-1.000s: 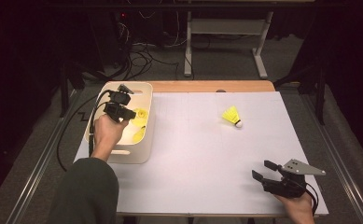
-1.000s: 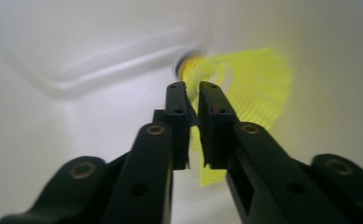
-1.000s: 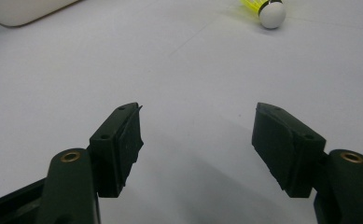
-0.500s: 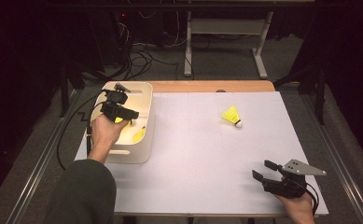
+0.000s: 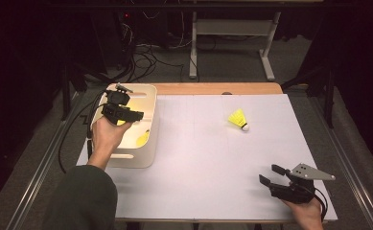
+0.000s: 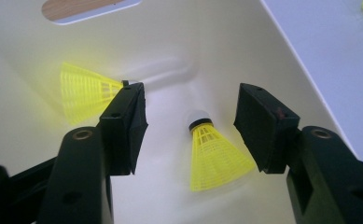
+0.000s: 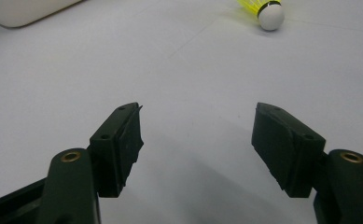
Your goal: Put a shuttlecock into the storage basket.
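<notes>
Hovering over the cream bin (image 5: 148, 158) at the left edge of the table (image 5: 203, 163), the left gripper (image 5: 135, 115) has just been opening its jaws, and they now stand spread with nothing pinched. In the left gripper view a yellow shuttlecock (image 6: 214, 154) lies loose on the bin floor in the gap between the two pads, white cork end pointing away, touching neither pad. A second yellow shuttlecock (image 6: 83, 91) lies farther left on the bin floor, partly hidden behind the left jaw.

Farther right, a third shuttlecock (image 5: 238, 120) rests on the white table surface, well apart from both grippers, toward the far side.

At the near right corner the right gripper (image 5: 270, 176) sits low by the table with its jaws spread and nothing between them. In the right gripper view that third shuttlecock's white cork shows far ahead, right of the gap between the jaws, with bare table in between.
</notes>
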### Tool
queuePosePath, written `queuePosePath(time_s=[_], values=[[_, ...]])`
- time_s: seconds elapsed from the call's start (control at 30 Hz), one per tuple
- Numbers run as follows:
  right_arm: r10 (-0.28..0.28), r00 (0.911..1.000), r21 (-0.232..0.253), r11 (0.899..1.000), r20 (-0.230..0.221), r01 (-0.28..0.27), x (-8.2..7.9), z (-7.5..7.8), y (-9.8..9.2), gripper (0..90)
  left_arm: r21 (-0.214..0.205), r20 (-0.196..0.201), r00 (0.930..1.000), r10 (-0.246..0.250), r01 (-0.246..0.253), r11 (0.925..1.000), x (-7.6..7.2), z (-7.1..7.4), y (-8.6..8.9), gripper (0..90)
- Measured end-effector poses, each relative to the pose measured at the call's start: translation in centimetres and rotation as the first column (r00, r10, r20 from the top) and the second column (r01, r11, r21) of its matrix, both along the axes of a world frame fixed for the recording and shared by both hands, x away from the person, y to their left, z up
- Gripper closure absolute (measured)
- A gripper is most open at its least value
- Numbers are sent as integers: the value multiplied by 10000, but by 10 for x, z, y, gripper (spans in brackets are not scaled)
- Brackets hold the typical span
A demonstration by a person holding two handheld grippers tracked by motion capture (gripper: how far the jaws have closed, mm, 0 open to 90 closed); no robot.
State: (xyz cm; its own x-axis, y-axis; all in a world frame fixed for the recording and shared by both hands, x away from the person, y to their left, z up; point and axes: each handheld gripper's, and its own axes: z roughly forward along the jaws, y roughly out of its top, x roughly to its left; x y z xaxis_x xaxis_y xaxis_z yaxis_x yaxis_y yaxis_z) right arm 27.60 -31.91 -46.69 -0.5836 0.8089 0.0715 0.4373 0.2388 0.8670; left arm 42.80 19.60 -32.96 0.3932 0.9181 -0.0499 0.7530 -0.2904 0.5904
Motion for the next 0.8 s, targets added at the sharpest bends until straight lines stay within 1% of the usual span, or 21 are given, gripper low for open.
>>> queuePosePath(time_s=[0.1, 0.27, 0.43, 0.8], values=[[3, 10000, -1, 10000, 7, -3, 0, 0, 0, 337, -141, 9, 10000, -87, 87, 9999, -1, 1, 0, 443], [11, 10000, -1, 10000, 13, -11, 0, 0, 0, 337, -182, 57, 9997, -218, 219, 9996, -2, 3, -4, 441], [8, 10000, 2, 10000, 13, -8, 0, 0, 0, 337, -77, 98, 9992, -396, 397, 9992, -3, 5, -9, 442], [2, 10000, 16, 10000, 12, -2, 0, 0, 0, 337, -187, 240, 9974, -678, 682, 9975, -6, 9, -18, 441]])
